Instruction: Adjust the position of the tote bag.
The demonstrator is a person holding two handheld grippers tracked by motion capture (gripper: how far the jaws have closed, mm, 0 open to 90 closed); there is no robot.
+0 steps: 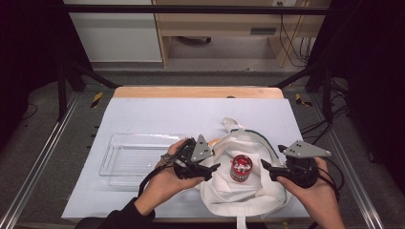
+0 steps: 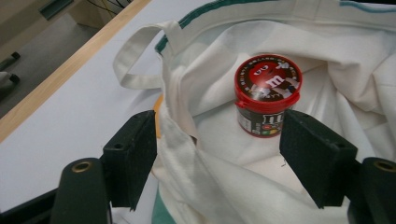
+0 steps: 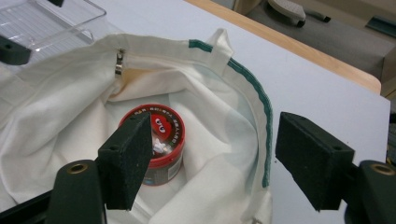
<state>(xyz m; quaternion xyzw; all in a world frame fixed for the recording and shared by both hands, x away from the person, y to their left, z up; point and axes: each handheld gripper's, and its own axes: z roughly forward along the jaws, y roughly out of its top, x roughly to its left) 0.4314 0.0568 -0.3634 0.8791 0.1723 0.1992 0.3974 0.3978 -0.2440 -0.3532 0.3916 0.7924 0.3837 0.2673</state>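
A white cloth bag [image 1: 248, 191] with green trim lies open on the table, right of centre. A red-lidded candy tub [image 1: 241, 168] stands upright inside it, also seen in the left gripper view [image 2: 267, 93] and the right gripper view [image 3: 163, 144]. My left gripper [image 1: 210, 169] is at the bag's left rim, jaws open, with loose bag cloth [image 2: 187, 140] between them and the pads apart from it [image 2: 217, 154]. My right gripper [image 1: 267, 170] is at the bag's right side, open [image 3: 215, 158], with the green-trimmed rim [image 3: 266, 121] lying between its jaws.
A clear plastic tray [image 1: 138, 152] sits on the white sheet [image 1: 167, 114] left of the bag. The table's wooden far edge [image 1: 198, 92] runs behind. Something orange [image 2: 159, 109] peeks from under the bag's rim. Metal rails flank the table.
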